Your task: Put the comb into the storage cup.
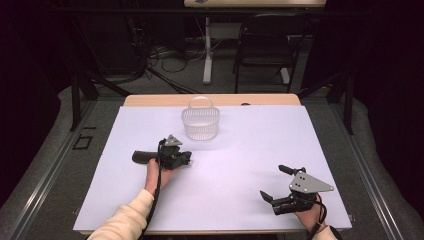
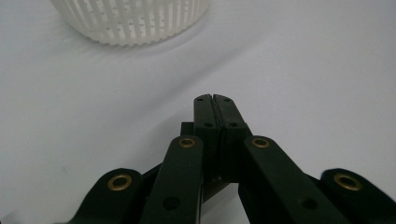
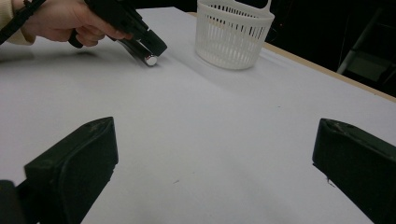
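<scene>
The left gripper point(image 1: 186, 159) is sitting low over the middle of the white tabletop point(image 1: 240, 150). Its two black jaws are pressed tight together with nothing between them, as the left gripper view shows. A dark tube with a shiny silver end point(image 3: 142, 52) is lying on the tabletop right under this gripper, and in the high view one end of it point(image 1: 141, 156) is sticking out to the left. I cannot tell if the gripper is touching it.

The white basket point(image 1: 200, 123) is standing upright near the far edge of the tabletop, a little way past the left gripper. It has thin slats all around and a handle on top. In the left gripper view its bottom edge point(image 2: 130, 21) is peeking in at the top.

The right gripper point(image 1: 275, 183) is resting near the front right corner, well apart from the basket and the tube. Its jaws are spread wide and are holding nothing.
</scene>
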`<state>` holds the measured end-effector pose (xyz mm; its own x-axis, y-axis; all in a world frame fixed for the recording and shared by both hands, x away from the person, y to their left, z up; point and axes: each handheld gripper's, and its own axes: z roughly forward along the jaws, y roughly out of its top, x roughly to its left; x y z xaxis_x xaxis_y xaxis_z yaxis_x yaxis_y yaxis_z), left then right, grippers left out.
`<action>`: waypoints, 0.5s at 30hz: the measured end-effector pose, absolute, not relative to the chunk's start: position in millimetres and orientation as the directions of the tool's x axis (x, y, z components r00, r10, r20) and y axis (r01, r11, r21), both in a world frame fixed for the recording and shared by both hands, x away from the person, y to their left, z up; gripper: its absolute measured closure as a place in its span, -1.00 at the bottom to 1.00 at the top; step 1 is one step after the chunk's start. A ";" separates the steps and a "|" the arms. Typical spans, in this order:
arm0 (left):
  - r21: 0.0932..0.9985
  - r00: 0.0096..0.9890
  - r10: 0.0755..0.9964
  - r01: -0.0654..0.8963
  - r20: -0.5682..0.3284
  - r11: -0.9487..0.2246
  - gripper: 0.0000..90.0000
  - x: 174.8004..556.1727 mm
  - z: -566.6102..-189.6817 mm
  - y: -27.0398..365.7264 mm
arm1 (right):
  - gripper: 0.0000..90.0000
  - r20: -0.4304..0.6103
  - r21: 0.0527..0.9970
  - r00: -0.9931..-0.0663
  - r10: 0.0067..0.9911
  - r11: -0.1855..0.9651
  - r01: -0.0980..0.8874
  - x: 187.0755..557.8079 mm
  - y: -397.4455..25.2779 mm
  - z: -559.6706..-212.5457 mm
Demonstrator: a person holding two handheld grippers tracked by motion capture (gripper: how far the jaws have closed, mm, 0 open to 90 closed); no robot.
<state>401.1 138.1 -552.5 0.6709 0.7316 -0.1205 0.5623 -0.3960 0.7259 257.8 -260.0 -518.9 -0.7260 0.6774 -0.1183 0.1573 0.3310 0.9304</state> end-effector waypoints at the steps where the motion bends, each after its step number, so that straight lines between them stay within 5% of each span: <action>1: 0.725 0.670 0.732 0.563 -0.120 -0.396 0.98 400.9 -552.7 138.1 | -1.00 -0.117 0.930 -0.726 0.678 0.330 0.158 257.7 -259.9 -519.0; 15: 0.690 0.687 0.716 0.578 -0.123 -0.436 1.00 396.6 -551.3 141.3 | -1.00 -0.117 0.931 -0.725 0.679 0.330 0.159 257.5 -260.4 -518.9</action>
<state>396.6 141.3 -551.3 0.6873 0.7159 -0.1232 0.5778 -0.4360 0.6899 257.5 -260.4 -518.9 -0.7252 0.6785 -0.1168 0.1585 0.3297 0.9307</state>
